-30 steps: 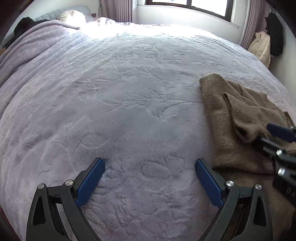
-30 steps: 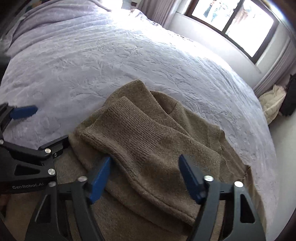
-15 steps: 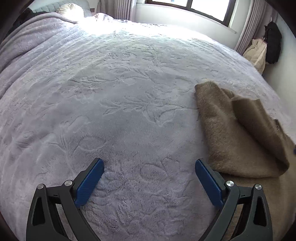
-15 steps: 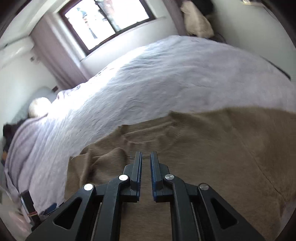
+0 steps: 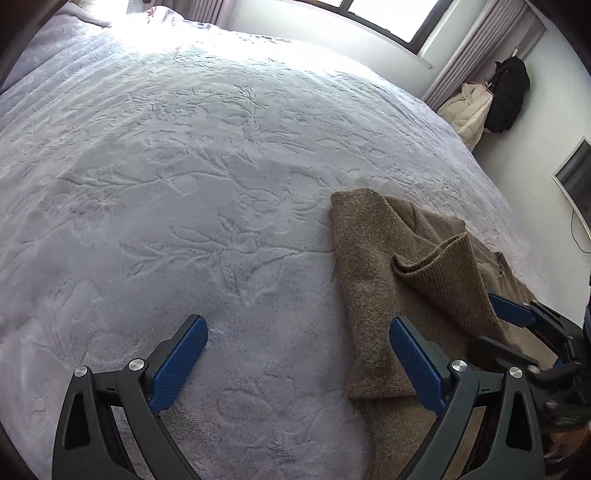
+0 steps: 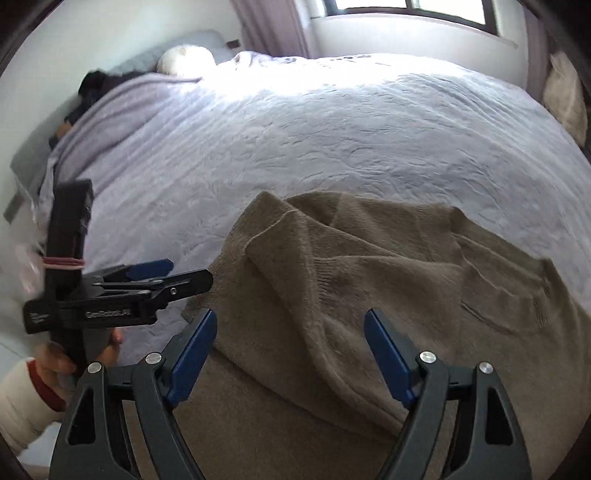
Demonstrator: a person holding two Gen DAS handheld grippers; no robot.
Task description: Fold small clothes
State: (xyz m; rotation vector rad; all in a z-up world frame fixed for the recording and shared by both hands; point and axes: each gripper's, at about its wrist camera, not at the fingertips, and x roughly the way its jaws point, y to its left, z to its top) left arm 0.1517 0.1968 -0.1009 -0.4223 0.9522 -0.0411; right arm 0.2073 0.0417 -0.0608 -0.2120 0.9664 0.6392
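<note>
Sweater point(image 6: 388, 280) — a small brown knit — lies half-folded near the right edge of the lilac bedspread point(image 5: 184, 184), one sleeve doubled loosely over its body. Both the left gripper point(image 5: 299, 363) and right gripper point(image 6: 290, 354) hang over it with jaws spread wide, holding nothing. That loose, raised sleeve fold could slump or bunch if a finger snags it — spoiling the fold.

A wide bed point(image 5: 184, 184) in a pale lilac embossed blanket fills the frame. Daylight pours from the window point(image 5: 388, 18) at top. Coats point(image 5: 491, 103) hang upper right.
</note>
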